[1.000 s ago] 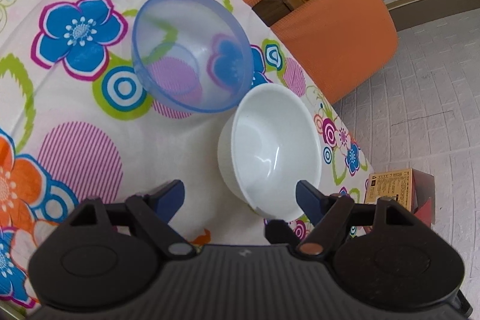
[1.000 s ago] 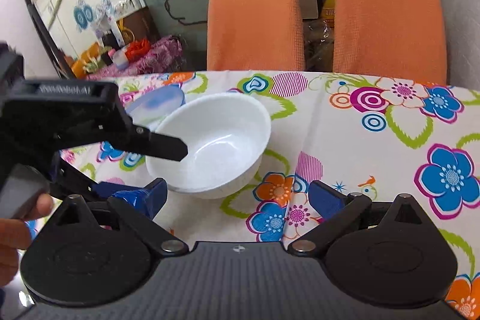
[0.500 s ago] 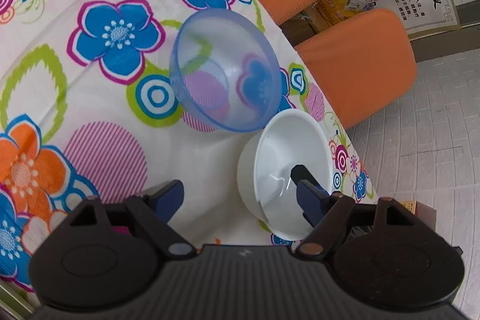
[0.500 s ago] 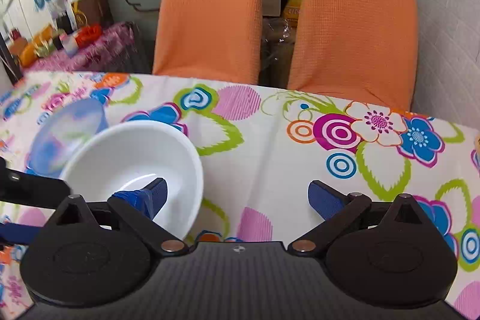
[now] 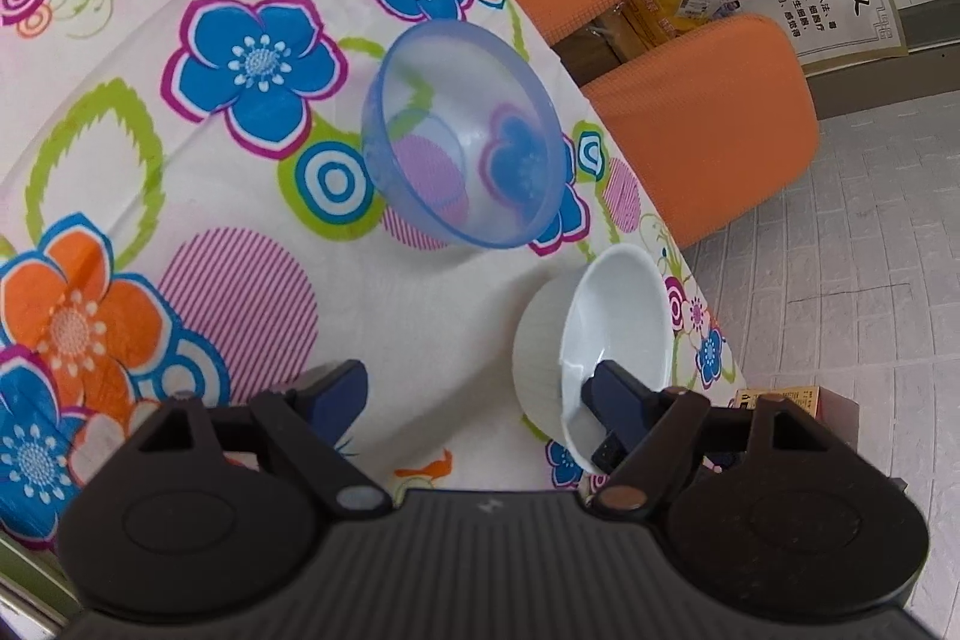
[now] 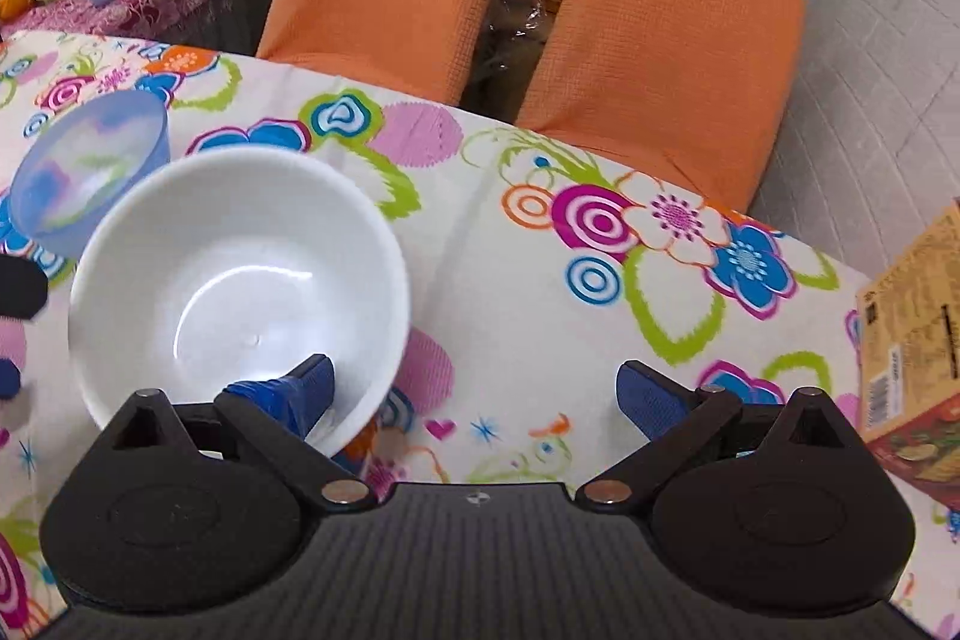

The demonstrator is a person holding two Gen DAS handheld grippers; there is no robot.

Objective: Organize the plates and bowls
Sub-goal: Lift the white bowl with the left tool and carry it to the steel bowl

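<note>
**Two bowls, two spread grippers on the flowered cloth**

Your left gripper (image 5: 474,394) hangs over the floral tablecloth (image 5: 198,196) with its jaws released wide; the right-hand finger (image 5: 618,400) sits inside the white bowl (image 5: 624,316), near the rim, at about 4 o'clock in the left wrist view, and the other finger is well outside it. The translucent blue bowl (image 5: 468,148) stands upright just beside the white one, toward 12 o'clock. Your right gripper (image 6: 474,388) is spread wide too, one finger (image 6: 300,388) dipped into the white bowl (image 6: 240,280) at 8 o'clock in the right wrist view, grasping nothing. Two orange chairs (image 6: 660,40) stand behind the table at 12 o'clock; a printed carton (image 6: 912,340) lies at 3 o'clock.
</note>
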